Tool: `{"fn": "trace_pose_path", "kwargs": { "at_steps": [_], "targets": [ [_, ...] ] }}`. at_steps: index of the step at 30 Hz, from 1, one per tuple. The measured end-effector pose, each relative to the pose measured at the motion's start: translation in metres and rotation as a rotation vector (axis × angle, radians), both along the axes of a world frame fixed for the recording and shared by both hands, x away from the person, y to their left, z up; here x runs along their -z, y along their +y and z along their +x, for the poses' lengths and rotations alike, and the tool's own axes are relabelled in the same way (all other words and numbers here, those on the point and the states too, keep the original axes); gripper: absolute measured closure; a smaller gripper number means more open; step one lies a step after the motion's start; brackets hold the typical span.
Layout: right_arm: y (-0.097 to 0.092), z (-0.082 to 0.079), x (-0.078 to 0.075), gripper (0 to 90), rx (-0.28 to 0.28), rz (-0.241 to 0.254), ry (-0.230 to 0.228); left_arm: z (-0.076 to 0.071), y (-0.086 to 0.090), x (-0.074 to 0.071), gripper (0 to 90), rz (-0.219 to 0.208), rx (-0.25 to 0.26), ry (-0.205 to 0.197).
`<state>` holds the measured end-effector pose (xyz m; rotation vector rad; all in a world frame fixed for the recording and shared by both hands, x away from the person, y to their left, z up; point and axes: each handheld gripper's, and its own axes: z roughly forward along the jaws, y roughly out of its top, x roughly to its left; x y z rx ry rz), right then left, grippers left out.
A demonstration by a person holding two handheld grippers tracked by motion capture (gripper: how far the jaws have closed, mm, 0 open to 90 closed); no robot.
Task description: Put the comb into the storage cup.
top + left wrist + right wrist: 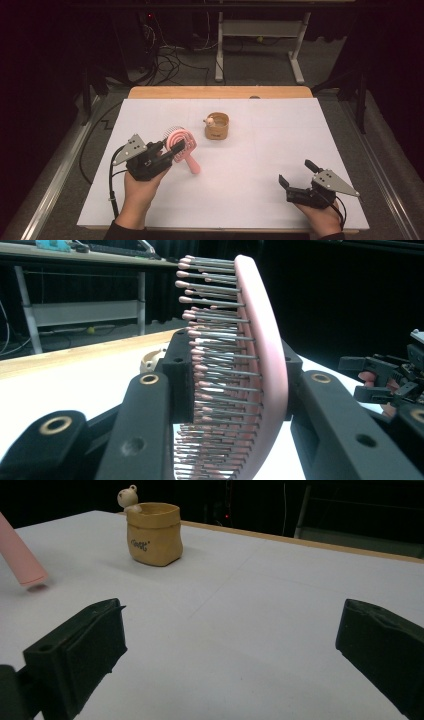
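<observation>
the left tool, held in the person's left hand, sits over the left half of the table, nearer the near edge than the far one. its jaws are clamped on the head of a pink hairbrush: in the left gripper view one black jaw presses on the bristle side and the other on the smooth pink back of the hairbrush, with the bristles pointing left in that view. in the high view the brush head stands between the jaw tips and the handle slants down toward the near right, its end close to the white table surface; the right gripper view shows the handle end just above its shadow on the table.

toward the middle of the table, nearer the far edge, stands a small tan sack-shaped pot with a tiny bear figure on its rim, well apart from the brush.

the right tool rests near the near right corner of the table, in the person's right hand. its jaws stand wide apart with nothing between them, pointing toward the pot.
</observation>
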<state>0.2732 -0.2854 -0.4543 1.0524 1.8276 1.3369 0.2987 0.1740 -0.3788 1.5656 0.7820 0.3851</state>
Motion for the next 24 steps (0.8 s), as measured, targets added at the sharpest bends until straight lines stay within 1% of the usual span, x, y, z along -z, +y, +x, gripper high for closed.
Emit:
{"fn": "trace_pose_path", "kwargs": {
  "at_steps": [1,3,5,7,9,12,13,16,20,22,24],
  "targets": [
    [0.000,0.000,0.000,0.1,-0.005,-0.001,0.000,0.000,-0.001,0.001,63.0,-0.004,0.004,-0.001],
    [0.002,-0.001,-0.001,0.1,-0.015,-0.010,-0.001,0.000,-0.003,0.001,63.0,0.004,0.004,-0.010],
    [0.003,-0.001,-0.002,0.1,-0.020,-0.008,-0.009,0.000,-0.005,0.002,63.0,0.003,0.006,-0.017],
    [0.003,-0.001,-0.001,0.1,-0.025,-0.009,-0.011,0.001,-0.006,0.002,63.1,-0.002,0.006,-0.015],
    [0.004,0.000,0.001,0.1,-0.026,-0.010,-0.003,0.003,-0.007,0.003,63.0,-0.002,0.005,-0.011],
    [0.005,0.001,0.002,0.1,-0.030,-0.011,0.006,0.004,-0.010,0.001,63.0,-0.018,0.008,-0.008],
    [0.005,0.001,0.002,0.1,-0.032,-0.009,0.007,0.003,-0.011,-0.001,63.1,-0.022,0.006,-0.015],
    [0.006,0.002,0.001,0.1,-0.044,-0.018,0.007,0.001,-0.016,-0.005,63.0,-0.011,0.007,-0.049],
    [0.006,0.002,0.000,0.1,-0.048,-0.016,-0.001,0.002,-0.020,-0.009,63.0,-0.006,0.009,-0.035],
    [0.006,0.003,0.000,0.1,-0.043,-0.014,0.005,0.002,-0.022,-0.011,63.0,0.007,0.011,-0.035],
    [0.005,0.003,0.001,0.1,-0.043,-0.016,0.010,0.002,-0.025,-0.013,63.0,0.009,0.012,-0.036]
  ]
}}
